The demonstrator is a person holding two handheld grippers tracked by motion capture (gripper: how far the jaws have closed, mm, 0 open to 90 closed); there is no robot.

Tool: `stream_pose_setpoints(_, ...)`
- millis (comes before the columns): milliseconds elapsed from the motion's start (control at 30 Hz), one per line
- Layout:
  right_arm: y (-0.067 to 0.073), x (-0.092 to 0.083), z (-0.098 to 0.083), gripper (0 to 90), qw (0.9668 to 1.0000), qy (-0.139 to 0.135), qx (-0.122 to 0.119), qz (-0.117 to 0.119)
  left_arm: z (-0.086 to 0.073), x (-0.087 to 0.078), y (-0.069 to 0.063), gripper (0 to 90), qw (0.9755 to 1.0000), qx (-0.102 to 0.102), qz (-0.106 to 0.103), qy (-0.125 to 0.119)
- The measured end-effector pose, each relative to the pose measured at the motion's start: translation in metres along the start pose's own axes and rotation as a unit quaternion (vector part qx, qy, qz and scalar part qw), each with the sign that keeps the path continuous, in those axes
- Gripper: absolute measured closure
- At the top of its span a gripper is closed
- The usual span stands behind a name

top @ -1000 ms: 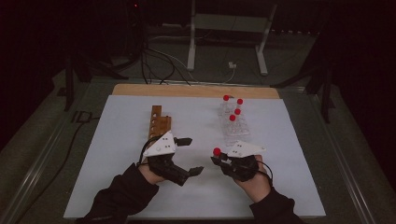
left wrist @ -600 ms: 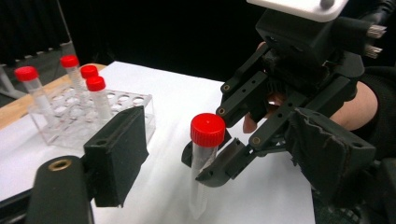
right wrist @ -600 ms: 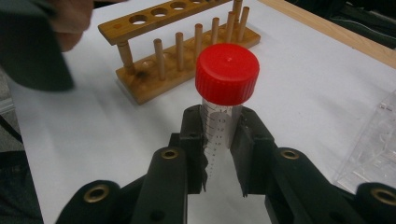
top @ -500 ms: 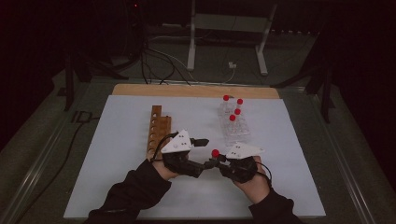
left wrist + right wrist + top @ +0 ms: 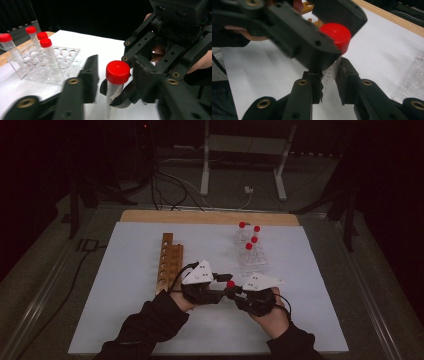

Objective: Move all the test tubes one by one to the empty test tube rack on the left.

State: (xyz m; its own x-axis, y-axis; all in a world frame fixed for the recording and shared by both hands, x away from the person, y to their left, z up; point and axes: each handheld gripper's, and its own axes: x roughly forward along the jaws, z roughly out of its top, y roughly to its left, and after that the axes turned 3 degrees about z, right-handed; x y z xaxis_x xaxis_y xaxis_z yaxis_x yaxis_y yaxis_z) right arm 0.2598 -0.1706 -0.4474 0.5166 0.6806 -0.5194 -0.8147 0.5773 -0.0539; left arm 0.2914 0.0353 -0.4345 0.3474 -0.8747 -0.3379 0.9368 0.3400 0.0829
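Note:
A clear tube with a red cap (image 5: 230,283) (image 5: 117,72) (image 5: 336,35) stands upright over the white mat. My right gripper (image 5: 236,293) (image 5: 329,75) is shut on its body below the cap. My left gripper (image 5: 226,284) (image 5: 116,65) comes in from the left with its jaws on either side of the cap. Those jaws have just been closing. In the left gripper view a thin gap still shows between one jaw and the cap.
A clear plastic rack (image 5: 251,261) (image 5: 65,53) with several red-capped tubes stands behind the grippers to the right. A wooden rack with holes (image 5: 169,262) lies to the left. The white mat (image 5: 125,285) ends at a wooden strip at the far side.
My left gripper has moved right, up to the tube held in the right gripper. Its jaws have narrowed around the red cap. The right hand has stayed put.

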Motion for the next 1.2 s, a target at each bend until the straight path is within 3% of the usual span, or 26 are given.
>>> stream_pose_setpoints(33,0.000,0.000,0.000,75.5,1.0000,0.000,0.000,0.000,0.000,0.000,0.000,68.1,1.0000,0.005,-0.002,0.000)
stream_pose_setpoints(100,0.000,0.000,0.000,75.4,1.0000,0.001,0.001,0.000,0.000,0.000,0.000,70.3,1.0000,0.003,-0.002,0.001)
stream_pose_setpoints(533,-0.002,-0.002,0.000,73.3,0.9999,-0.011,0.003,0.002,0.002,0.000,0.003,71.7,1.0000,0.003,-0.009,-0.003)
stream_pose_setpoints(633,-0.002,-0.001,-0.001,62.5,0.9999,-0.010,0.009,0.006,0.005,-0.003,0.005,71.8,1.0000,0.003,-0.002,-0.005)
stream_pose_setpoints(1000,-0.006,-0.007,-0.003,49.7,0.9995,-0.027,0.018,-0.002,0.013,-0.020,0.015,71.8,0.9997,0.001,0.024,-0.005)
stream_pose_setpoints(1200,-0.010,-0.010,-0.006,33.3,0.9988,-0.039,0.028,-0.004,0.014,-0.032,0.027,71.8,0.9989,-0.006,0.045,-0.009)
